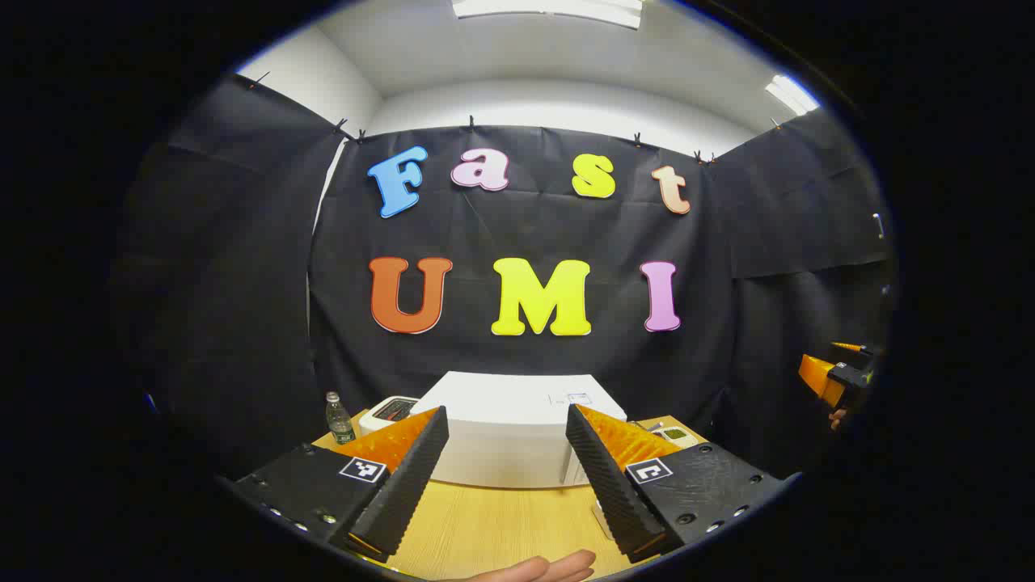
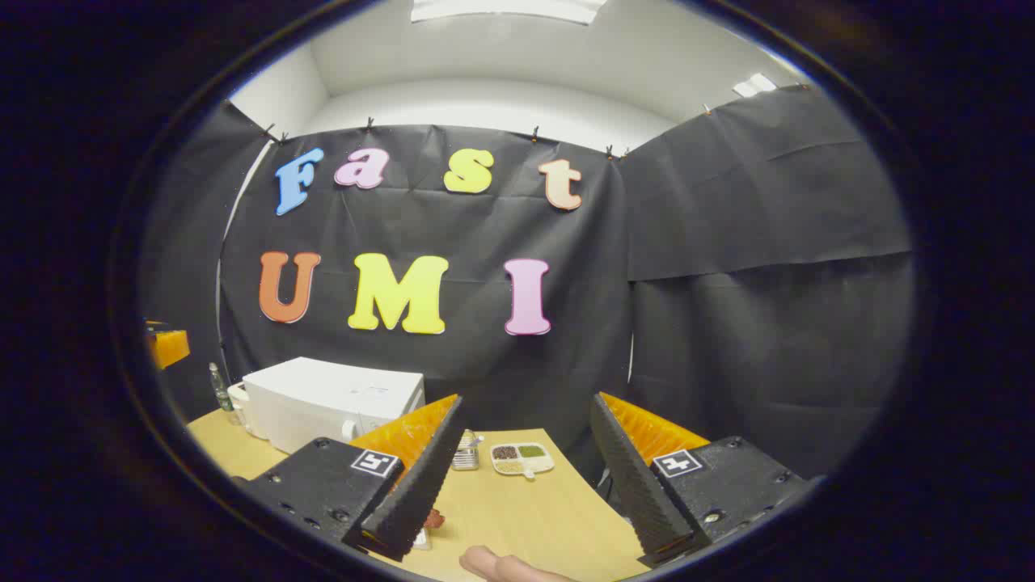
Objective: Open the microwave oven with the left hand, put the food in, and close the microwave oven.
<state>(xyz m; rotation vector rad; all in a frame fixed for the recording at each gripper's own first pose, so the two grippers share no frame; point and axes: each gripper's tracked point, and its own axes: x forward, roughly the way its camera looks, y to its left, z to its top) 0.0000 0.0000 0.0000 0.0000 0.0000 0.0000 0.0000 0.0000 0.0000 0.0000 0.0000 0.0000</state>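
A white microwave oven [image 1: 509,436] stands on the wooden table [image 1: 485,525] with its door closed, straight ahead of my left gripper [image 1: 505,414]. That gripper hovers above the table's near side, open and holding nothing. In the right gripper view the microwave [image 2: 331,400] sits to the left. My right gripper [image 2: 525,400] is open and holds nothing, over the table's right part. Beyond it lies a small divided dish [image 2: 521,457] of dark and green grains. A small red and white thing [image 2: 433,521] peeks out behind one finger, mostly hidden.
A plastic bottle [image 1: 339,418] and a white scale-like device [image 1: 388,412] stand left of the microwave. A small metal tin [image 2: 465,453] sits beside the dish. A person's hand [image 1: 542,570] rests at the table's near edge. Black cloth walls close in on all sides.
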